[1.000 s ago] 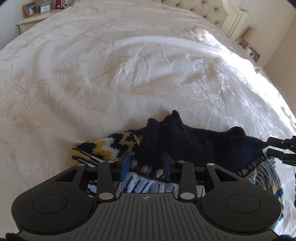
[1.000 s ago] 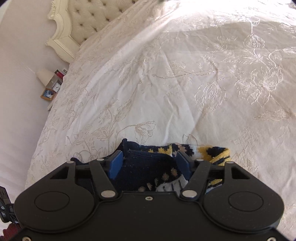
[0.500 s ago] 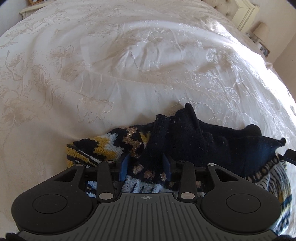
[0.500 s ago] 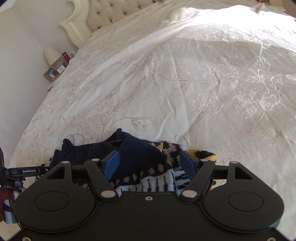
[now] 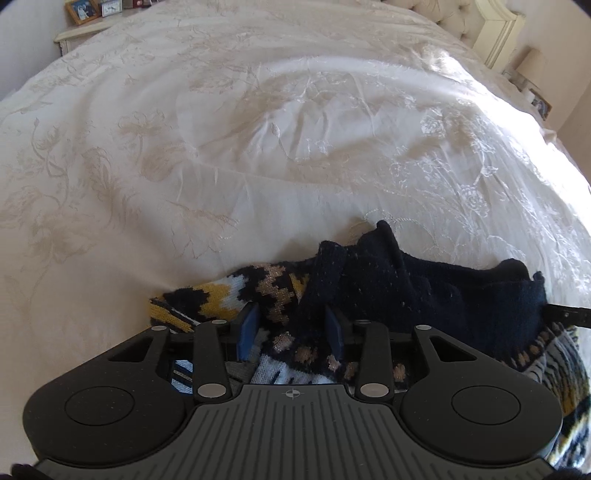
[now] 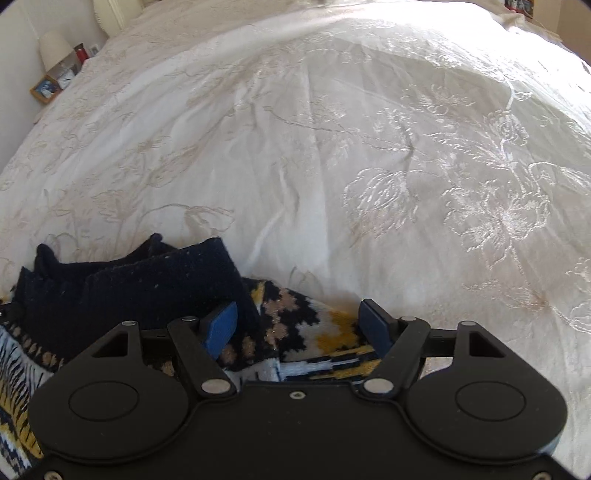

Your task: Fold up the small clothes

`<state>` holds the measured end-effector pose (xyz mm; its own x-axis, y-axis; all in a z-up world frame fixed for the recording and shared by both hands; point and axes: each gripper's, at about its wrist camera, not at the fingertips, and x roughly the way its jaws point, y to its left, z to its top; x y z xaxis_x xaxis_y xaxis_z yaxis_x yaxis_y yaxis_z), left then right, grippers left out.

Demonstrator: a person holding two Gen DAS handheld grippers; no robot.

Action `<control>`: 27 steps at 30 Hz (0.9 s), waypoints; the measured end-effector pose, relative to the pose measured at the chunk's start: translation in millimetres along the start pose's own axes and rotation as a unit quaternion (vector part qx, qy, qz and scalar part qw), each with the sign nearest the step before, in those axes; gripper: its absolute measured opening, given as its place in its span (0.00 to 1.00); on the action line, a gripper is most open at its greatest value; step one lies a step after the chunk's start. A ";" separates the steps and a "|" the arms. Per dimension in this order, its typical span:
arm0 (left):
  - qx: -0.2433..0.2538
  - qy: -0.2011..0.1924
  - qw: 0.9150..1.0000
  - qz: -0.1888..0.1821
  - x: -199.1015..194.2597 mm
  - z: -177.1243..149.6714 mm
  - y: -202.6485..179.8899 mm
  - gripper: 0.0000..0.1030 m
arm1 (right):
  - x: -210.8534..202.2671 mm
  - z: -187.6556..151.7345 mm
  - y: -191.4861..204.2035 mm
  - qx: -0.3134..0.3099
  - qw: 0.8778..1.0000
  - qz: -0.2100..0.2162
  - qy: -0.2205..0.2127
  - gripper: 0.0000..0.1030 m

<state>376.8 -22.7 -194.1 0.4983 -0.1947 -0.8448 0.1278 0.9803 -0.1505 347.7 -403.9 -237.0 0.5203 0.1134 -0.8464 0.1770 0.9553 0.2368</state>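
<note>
A small knitted garment [image 5: 406, 288], navy with a yellow, white and tan pattern, lies bunched on a white embroidered bedspread [image 5: 258, 147]. My left gripper [image 5: 290, 328] is shut on a thick fold where the navy band meets the patterned knit. In the right wrist view the navy band [image 6: 129, 288] sits to the left. My right gripper [image 6: 297, 325] stands wide open over the patterned part [image 6: 332, 336], its blue pads apart from the cloth. A thin black tip of the right gripper [image 5: 569, 314] shows at the garment's right end.
The bedspread [image 6: 332, 147] spreads out wide beyond the garment. A nightstand [image 5: 85, 33] with a photo frame stands at the far left corner, and a cream headboard [image 5: 495, 29] at the far right. A lamp [image 6: 55, 48] stands beside the bed.
My right gripper has slid right along the garment: the navy band that lay between its fingers now lies left of them. The left gripper keeps the same hold.
</note>
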 end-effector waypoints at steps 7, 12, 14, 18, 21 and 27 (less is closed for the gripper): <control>-0.007 -0.035 0.999 0.005 -48.1 -7.3 0.1 0.37 | -43.4 -14.3 -26.1 0.075 0.996 0.032 -0.035 0.74; 0.017 -0.021 1.000 0.000 -72.8 -38.9 -10.0 0.37 | -79.5 -47.3 -28.8 0.066 0.994 0.079 -0.042 0.80; 0.026 -0.005 1.000 -0.007 -78.1 -55.5 -17.5 0.37 | -88.7 -64.2 -27.8 0.059 0.995 0.076 -0.034 0.80; 0.039 0.019 0.999 -0.021 -84.9 -86.1 -37.4 0.37 | -97.3 -96.2 -25.0 0.059 0.996 0.064 -0.011 0.80; 0.042 0.028 0.998 -0.034 -89.6 -102.5 -53.4 0.37 | -103.2 -115.8 -24.0 0.065 0.996 0.060 -0.004 0.80; 0.022 0.037 0.998 -0.049 -107.6 -129.1 -73.1 0.37 | -108.0 -141.8 -18.8 0.033 0.993 0.109 0.011 0.61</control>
<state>203.1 -69.2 -158.5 0.4173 -0.2842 -0.8632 0.2102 0.9543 -0.2126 169.7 -395.4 -217.7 0.5334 0.3217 -0.7823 0.1170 0.8879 0.4449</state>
